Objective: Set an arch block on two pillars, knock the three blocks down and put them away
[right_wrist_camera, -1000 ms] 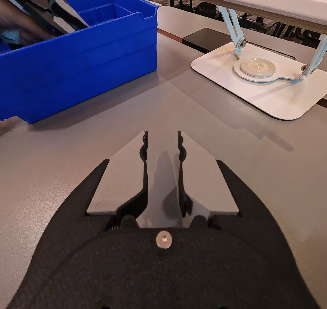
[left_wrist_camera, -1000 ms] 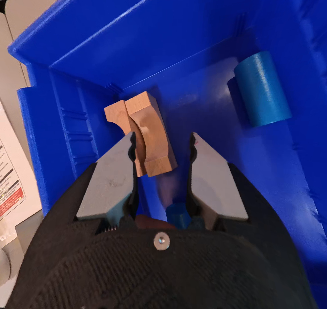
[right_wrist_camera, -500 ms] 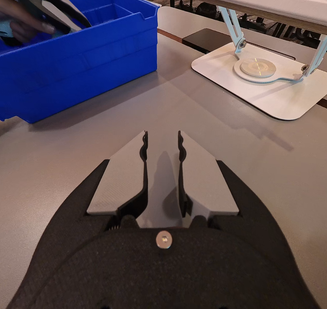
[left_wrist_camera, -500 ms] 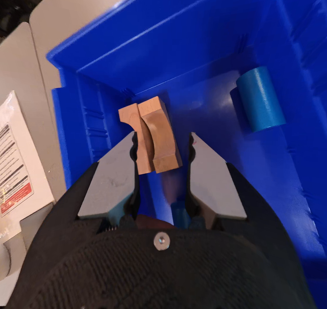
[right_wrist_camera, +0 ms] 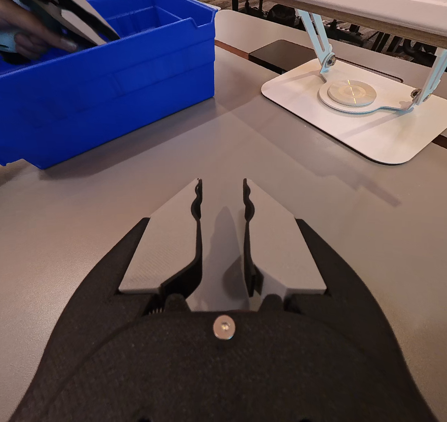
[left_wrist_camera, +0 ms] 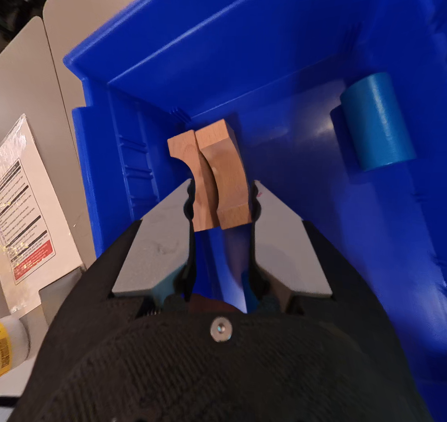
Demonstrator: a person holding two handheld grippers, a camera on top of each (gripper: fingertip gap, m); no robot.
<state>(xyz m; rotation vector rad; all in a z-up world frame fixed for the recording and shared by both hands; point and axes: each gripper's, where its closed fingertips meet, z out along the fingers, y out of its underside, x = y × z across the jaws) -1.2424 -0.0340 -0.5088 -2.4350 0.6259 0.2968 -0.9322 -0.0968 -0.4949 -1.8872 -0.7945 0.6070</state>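
Inside the blue bin, my left claw brackets the wooden arch block; it lies between my fingertips, its far end jutting beyond them toward the bin's back wall; both pads look to press its flat faces, though blur leaves firmness unsure. By my judgement it is light, rigid, smooth hardwood; flat sides offer the surest hold, not the curved hollow. One teal cylinder lies well off to my right. My right claw hovers over the grey table, parted, holding nothing.
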